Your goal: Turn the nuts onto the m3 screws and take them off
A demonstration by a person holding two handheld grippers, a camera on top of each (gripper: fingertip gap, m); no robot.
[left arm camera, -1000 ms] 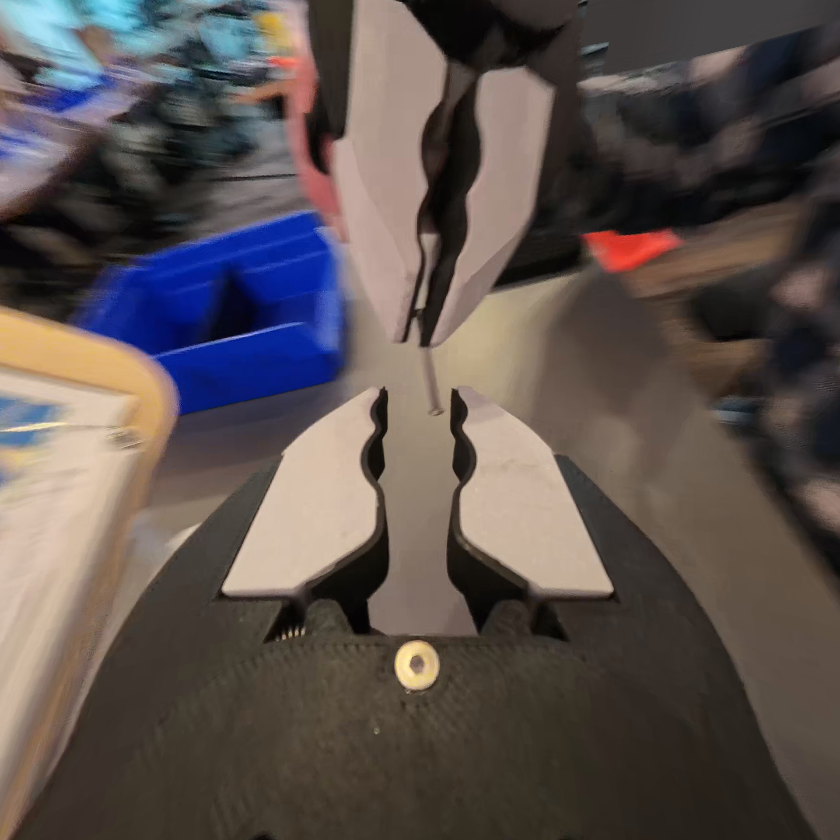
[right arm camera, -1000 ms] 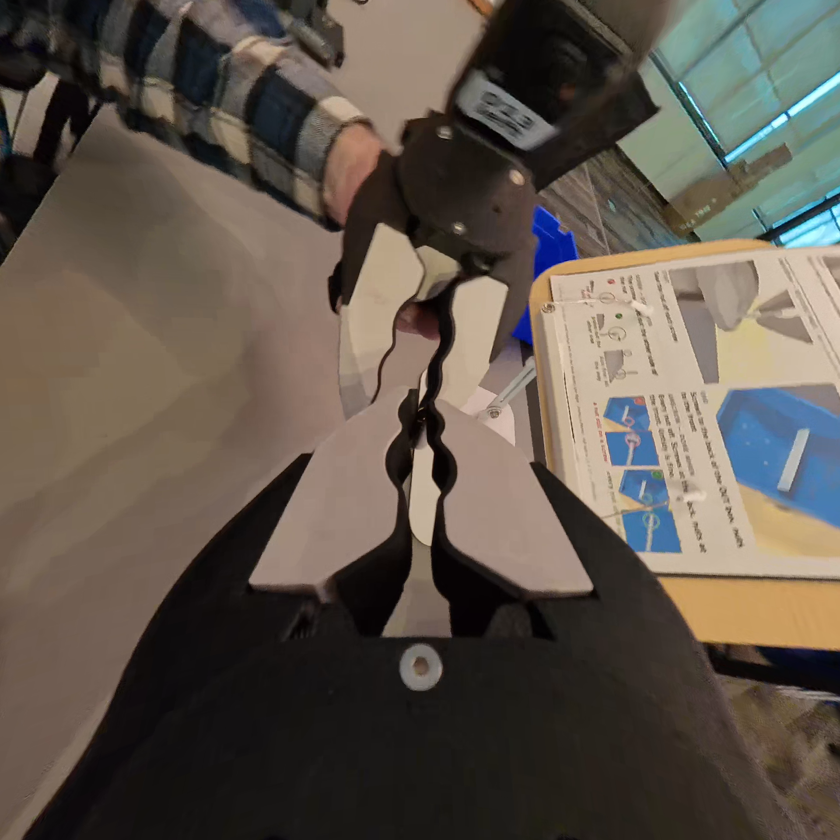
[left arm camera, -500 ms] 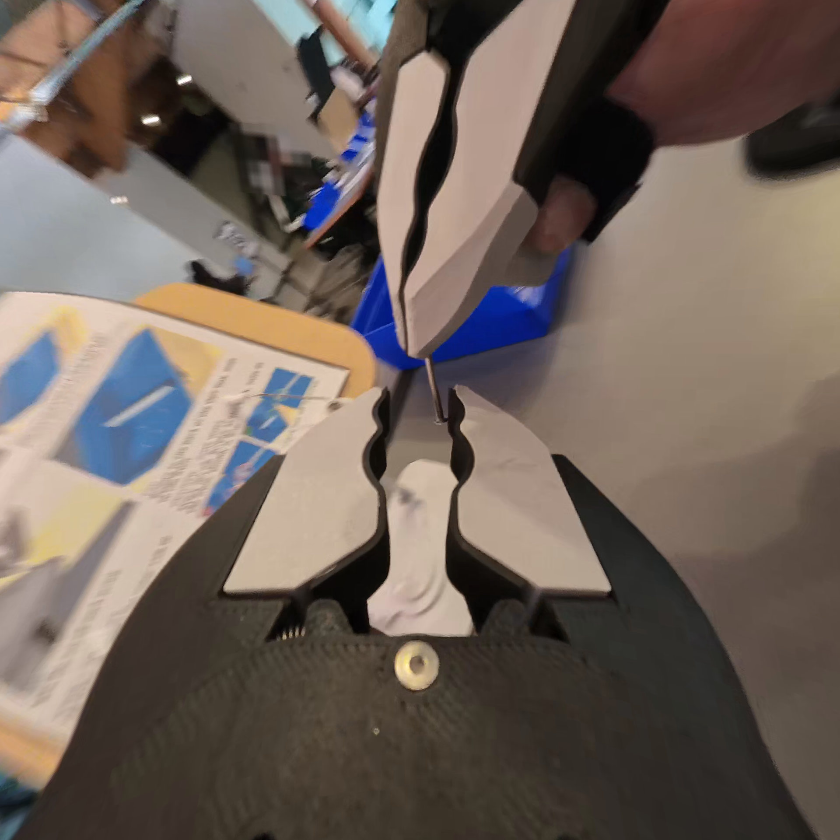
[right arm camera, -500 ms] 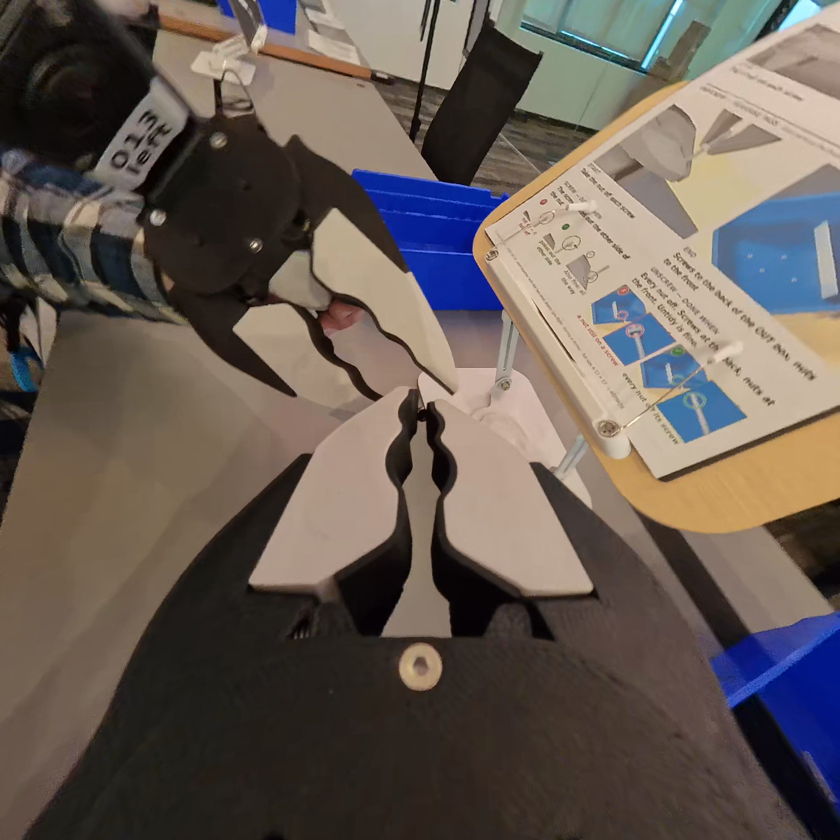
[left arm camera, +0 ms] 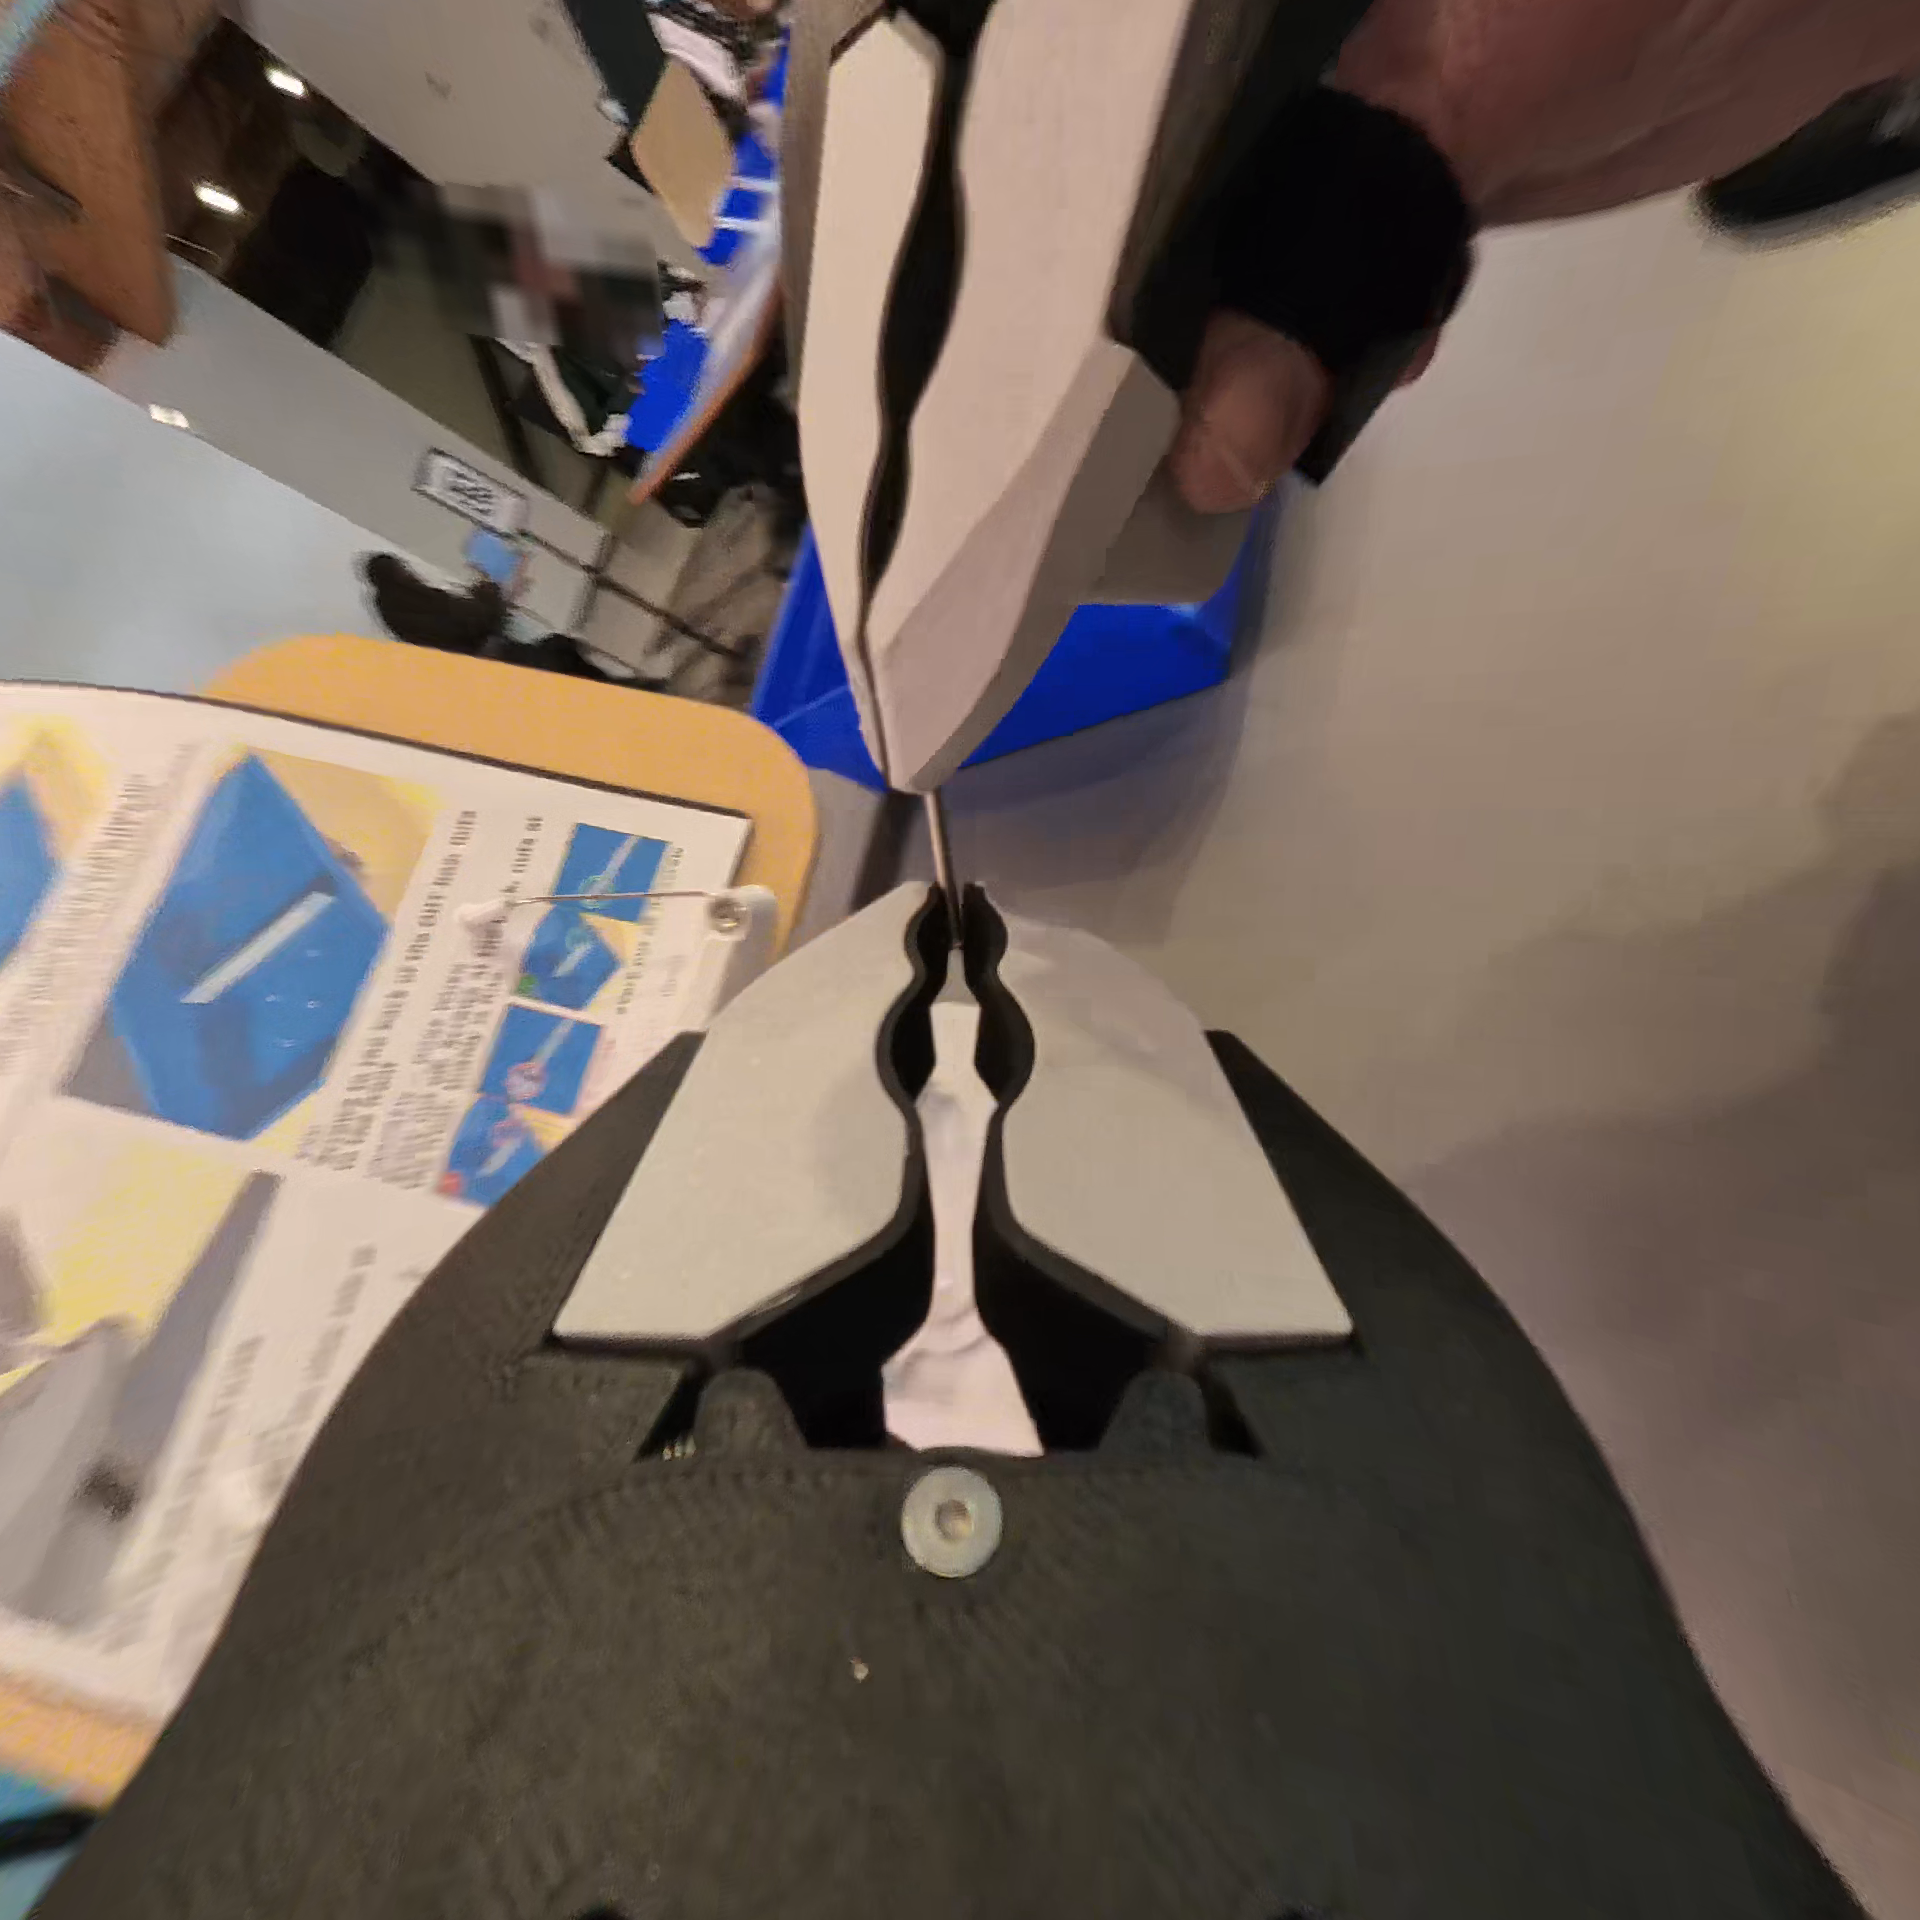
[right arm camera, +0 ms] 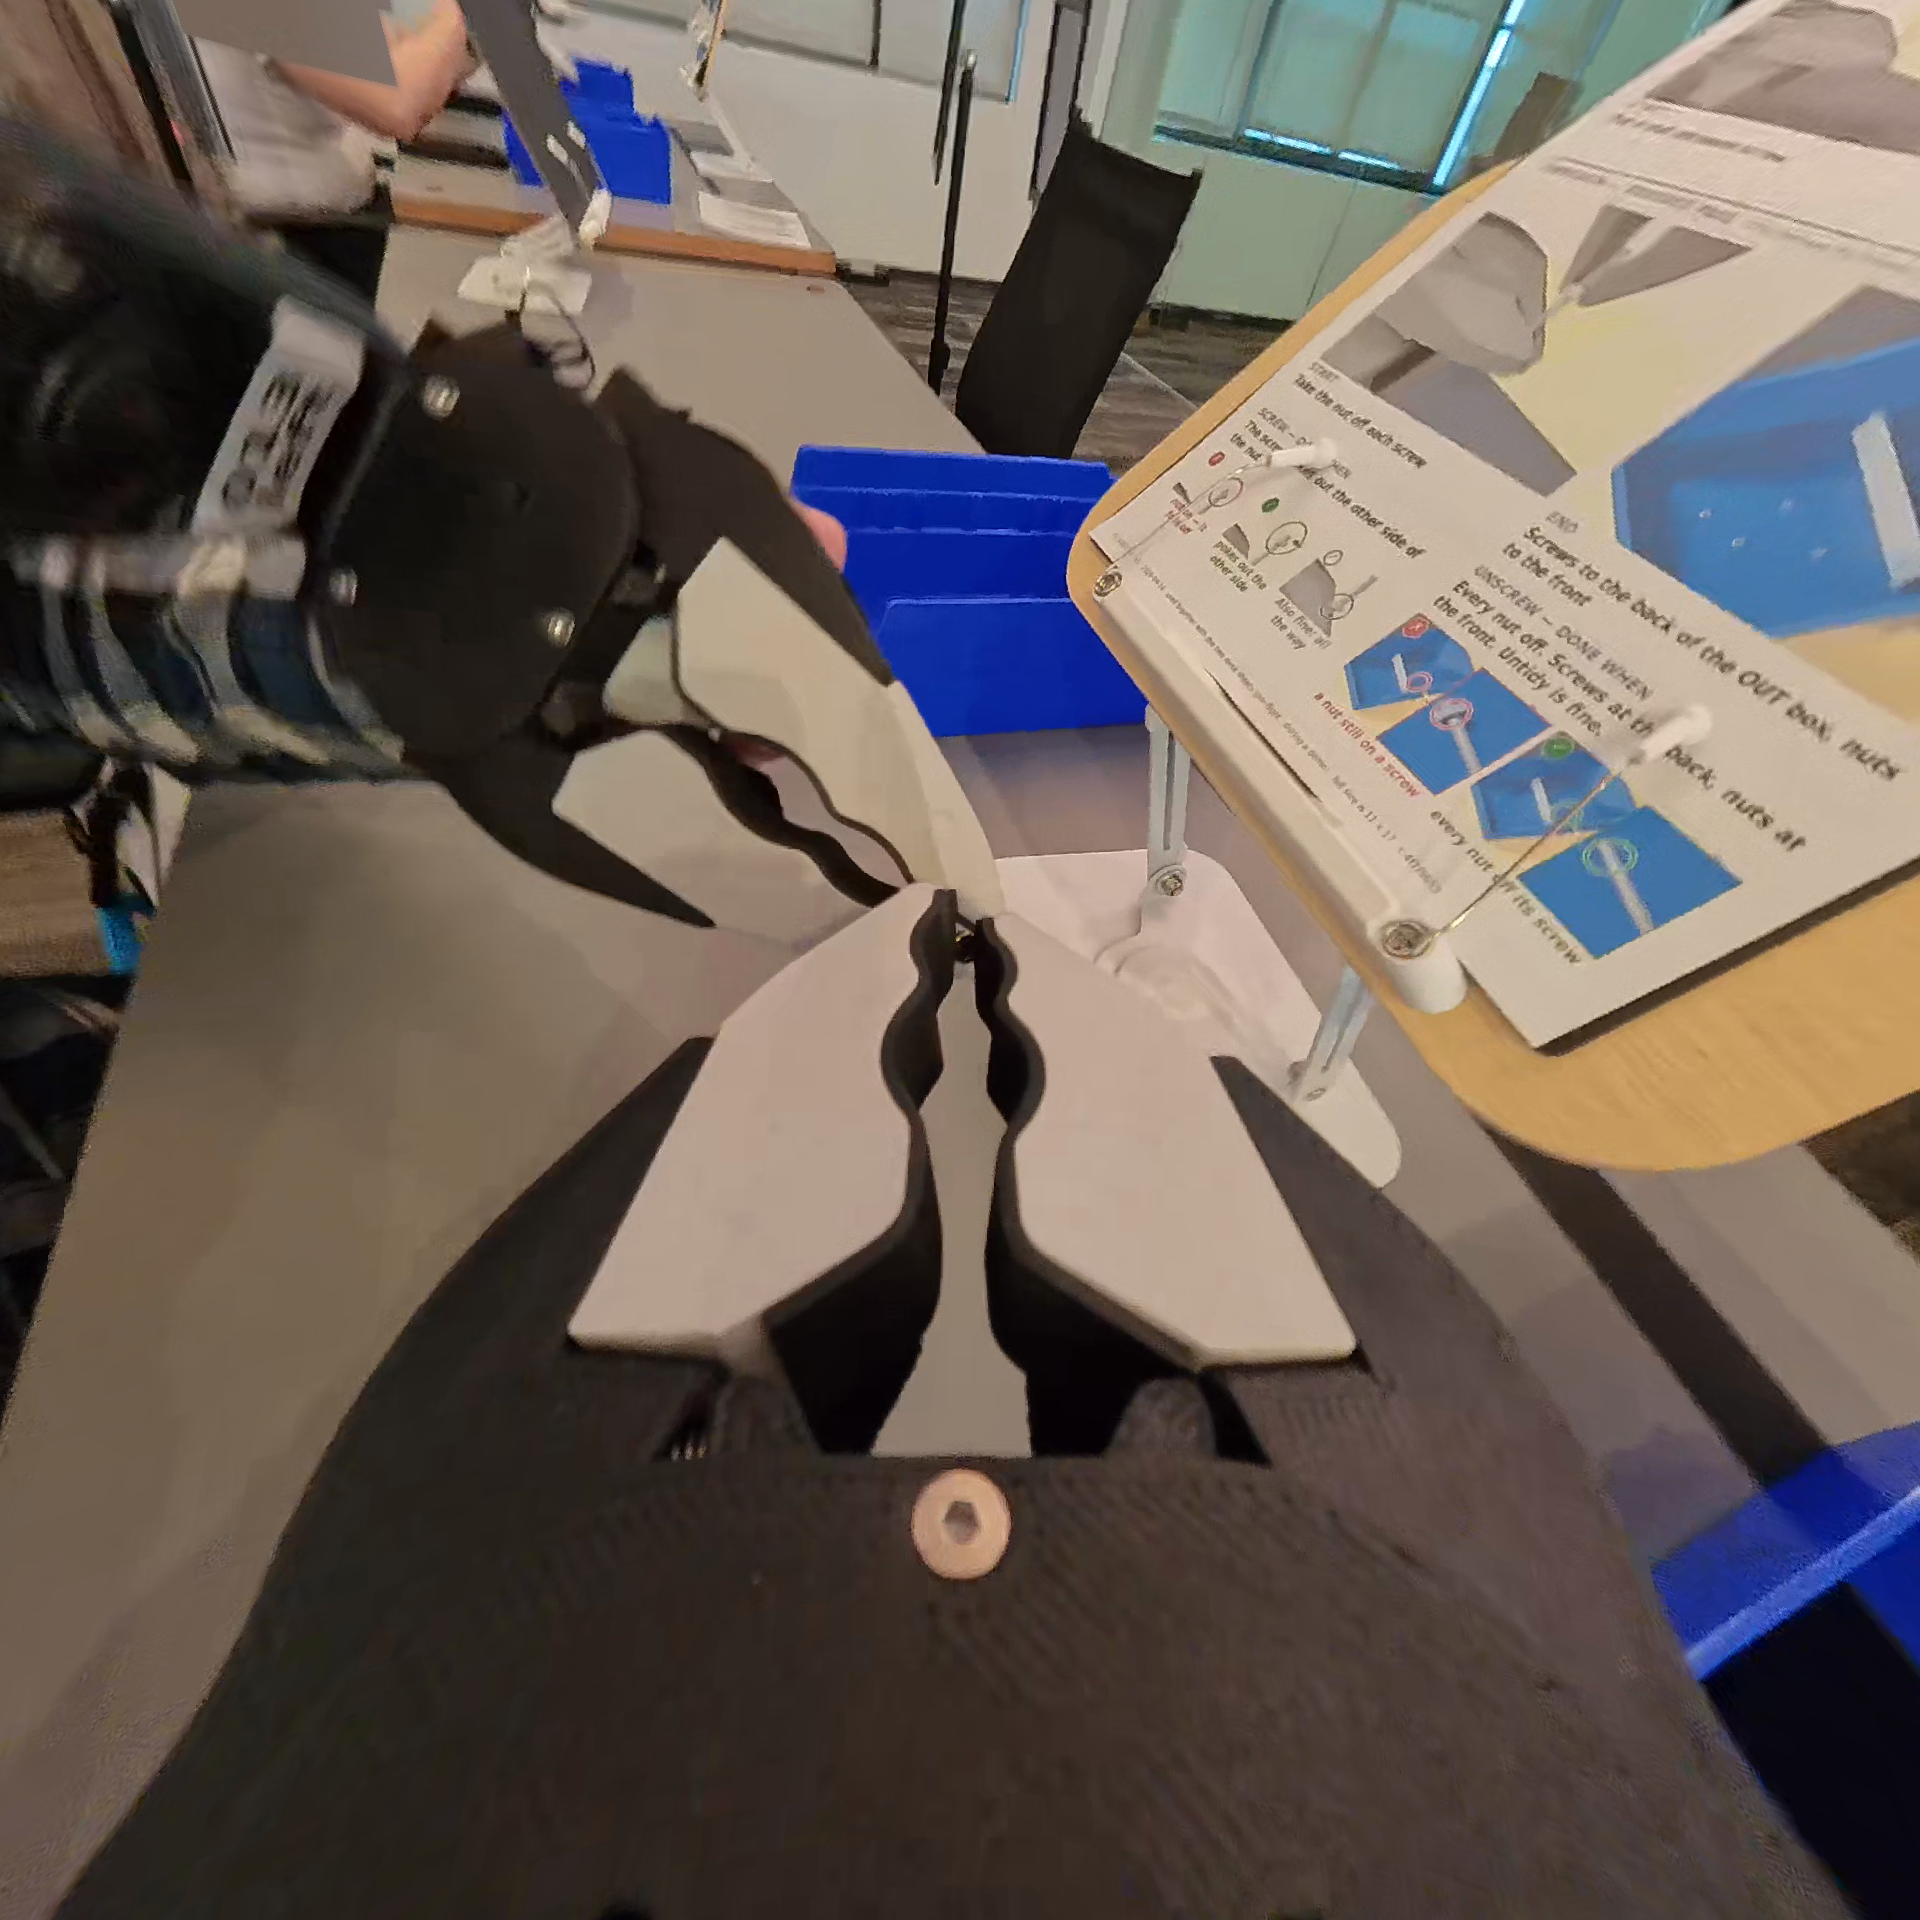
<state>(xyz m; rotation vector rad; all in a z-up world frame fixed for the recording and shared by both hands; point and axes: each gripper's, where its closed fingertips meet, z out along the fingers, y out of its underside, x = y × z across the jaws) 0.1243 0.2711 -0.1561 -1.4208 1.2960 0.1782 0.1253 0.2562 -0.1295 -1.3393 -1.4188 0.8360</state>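
Note:
A thin metal screw (left arm camera: 938,852) spans between my two grippers above the grey table (left arm camera: 1558,831). In the left wrist view my left gripper (left arm camera: 948,912) is shut on the screw's near end, both pads pressing on it. My right gripper (left arm camera: 900,769) comes down from the top, shut on the screw's far end. In the right wrist view my right gripper (right arm camera: 961,932) is shut on a small dark piece of the screw (right arm camera: 966,943). My left gripper (right arm camera: 975,896) reaches in from the left, tip to tip with it.
A blue bin (right arm camera: 966,582) stands behind the grippers and shows in the left wrist view (left arm camera: 1101,675). A wooden board with an instruction sheet (right arm camera: 1558,644) tilts on a white stand base (right arm camera: 1226,935). Another blue bin (right arm camera: 1808,1538) is at lower right. My two grippers' fingertips are within a few centimetres of each other.
My left gripper stood open around the screw's free end and has now closed on it. My right gripper has kept its hold on the screw. Both views have swung round.

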